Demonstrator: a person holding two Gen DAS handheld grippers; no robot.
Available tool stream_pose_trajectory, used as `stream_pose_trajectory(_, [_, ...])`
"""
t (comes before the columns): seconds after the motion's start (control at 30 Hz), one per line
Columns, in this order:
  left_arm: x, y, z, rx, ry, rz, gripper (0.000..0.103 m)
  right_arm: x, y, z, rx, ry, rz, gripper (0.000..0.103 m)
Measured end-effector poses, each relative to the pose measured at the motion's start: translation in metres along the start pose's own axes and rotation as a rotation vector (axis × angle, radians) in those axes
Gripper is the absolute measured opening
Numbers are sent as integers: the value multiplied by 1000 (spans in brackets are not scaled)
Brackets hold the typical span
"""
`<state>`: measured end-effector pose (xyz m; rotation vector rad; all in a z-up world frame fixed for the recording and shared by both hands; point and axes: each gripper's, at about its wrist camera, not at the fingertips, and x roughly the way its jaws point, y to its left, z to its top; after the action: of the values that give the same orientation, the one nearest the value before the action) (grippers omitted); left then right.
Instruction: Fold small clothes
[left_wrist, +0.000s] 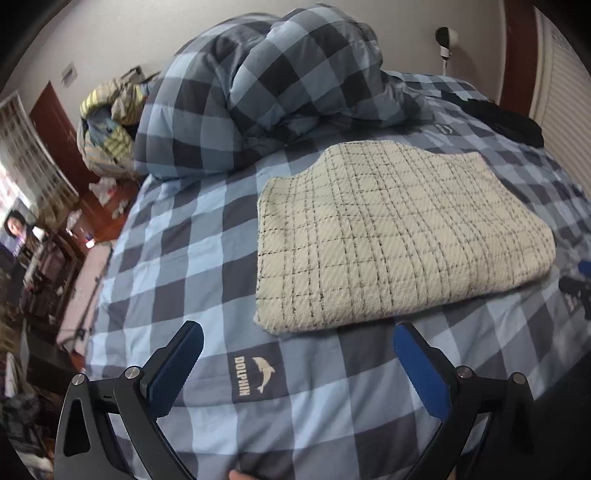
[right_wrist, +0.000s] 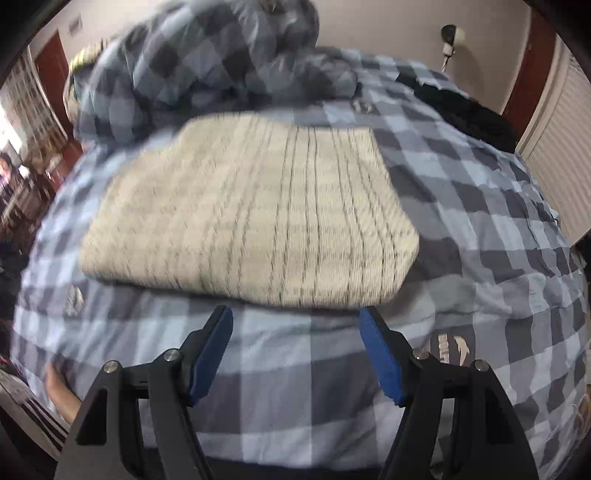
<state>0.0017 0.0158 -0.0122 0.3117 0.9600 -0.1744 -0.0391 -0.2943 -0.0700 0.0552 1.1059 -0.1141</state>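
On the blue-and-grey checked bedsheet (left_wrist: 177, 258), at mid-bed, lies the cream grid-patterned knit garment (left_wrist: 388, 236), folded into a flat rectangle with its rounded fold edge nearest the cameras. Left gripper (left_wrist: 297, 363) and right gripper (right_wrist: 297, 349) both sit just short of that near edge, jaws spread wide, holding nothing and clear of the fabric. Beyond the garment a bunched checked duvet (left_wrist: 266, 85) is heaped at the far left, with dark clothing (left_wrist: 506, 120) at far right.
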Motion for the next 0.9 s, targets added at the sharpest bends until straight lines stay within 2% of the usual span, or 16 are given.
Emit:
stream_pose_trajectory(0.1, [-4,-8,0,28,-20,-6,103,0,7,2,-18,-18,-7,68])
stream_pose_trajectory(0.2, [0,-7,3,10,-9,-28,103,4,7,0,-20,-11,-42,68])
stream_pose_trajectory(0.5, [14,-1,4,-28,26,-52,103,-9,6,-1,-12,-107,-55,68])
stream_pose_trajectory(0.9, [19,0,5,-34,40,-54,103,-5,6,1,-9,-103,-60,68])
